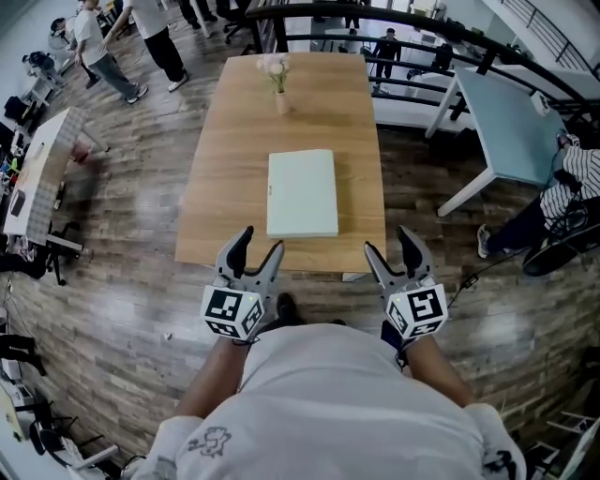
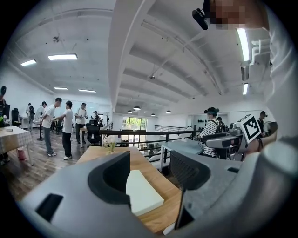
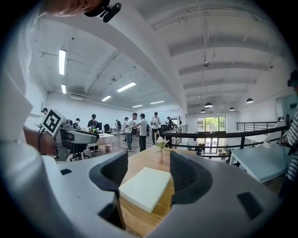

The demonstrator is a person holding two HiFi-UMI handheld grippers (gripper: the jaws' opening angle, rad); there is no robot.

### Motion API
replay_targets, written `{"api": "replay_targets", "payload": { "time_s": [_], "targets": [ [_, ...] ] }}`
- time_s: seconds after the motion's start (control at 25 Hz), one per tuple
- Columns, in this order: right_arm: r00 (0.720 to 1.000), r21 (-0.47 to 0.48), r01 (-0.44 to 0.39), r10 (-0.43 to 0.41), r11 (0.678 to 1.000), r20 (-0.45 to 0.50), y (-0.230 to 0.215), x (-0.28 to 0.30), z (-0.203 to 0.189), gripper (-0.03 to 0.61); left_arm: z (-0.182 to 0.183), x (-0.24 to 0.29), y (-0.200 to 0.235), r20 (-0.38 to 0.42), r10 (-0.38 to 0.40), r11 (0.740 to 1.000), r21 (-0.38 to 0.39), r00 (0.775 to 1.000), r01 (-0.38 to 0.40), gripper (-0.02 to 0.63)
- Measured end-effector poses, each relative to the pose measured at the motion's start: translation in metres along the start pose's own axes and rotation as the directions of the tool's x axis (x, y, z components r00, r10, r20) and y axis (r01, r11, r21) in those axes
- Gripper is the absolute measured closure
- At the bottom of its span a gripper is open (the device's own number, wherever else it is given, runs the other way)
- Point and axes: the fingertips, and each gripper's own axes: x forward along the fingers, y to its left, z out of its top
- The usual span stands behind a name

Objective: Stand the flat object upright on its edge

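Observation:
A pale green flat book-like slab (image 1: 302, 193) lies flat on the wooden table (image 1: 225, 159), near its front edge. My left gripper (image 1: 251, 249) hovers open at the table's near edge, just left of the slab. My right gripper (image 1: 397, 248) is open too, off the table's front right corner. Between the left gripper's jaws I see the slab (image 2: 142, 192) lying ahead. The right gripper view shows the slab (image 3: 145, 187) ahead between its open jaws. Neither gripper touches it.
A small vase with white flowers (image 1: 277, 82) stands at the table's far end. A light blue table (image 1: 511, 122) stands to the right, with a person in a striped top (image 1: 567, 192) beside it. Several people (image 1: 122, 42) stand at the back left. A black railing (image 1: 403, 19) runs behind.

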Motion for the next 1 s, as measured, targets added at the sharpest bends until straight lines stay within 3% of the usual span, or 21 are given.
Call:
{"api": "replay_targets", "payload": {
  "time_s": [0.52, 0.76, 1.0],
  "targets": [
    [0.998, 0.013, 0.061, -0.06, 0.998, -0.013, 0.04, 0.111, 0.033, 0.285, 0.014, 0.023, 0.115, -0.003, -0.07, 0.997, -0.025, 0.998, 0.07, 0.354],
    [0.997, 0.033, 0.078, -0.077, 0.996, -0.026, 0.056, 0.137, 0.031, 0.285, 0.007, 0.028, 0.141, -0.01, -0.109, 0.993, -0.047, 0.994, 0.109, 0.354],
    [0.997, 0.043, 0.044, -0.041, 0.998, -0.061, 0.064, 0.15, 0.025, 0.285, -0.005, 0.036, 0.149, -0.032, -0.126, 0.989, -0.083, 0.992, 0.123, 0.354]
  ]
}}
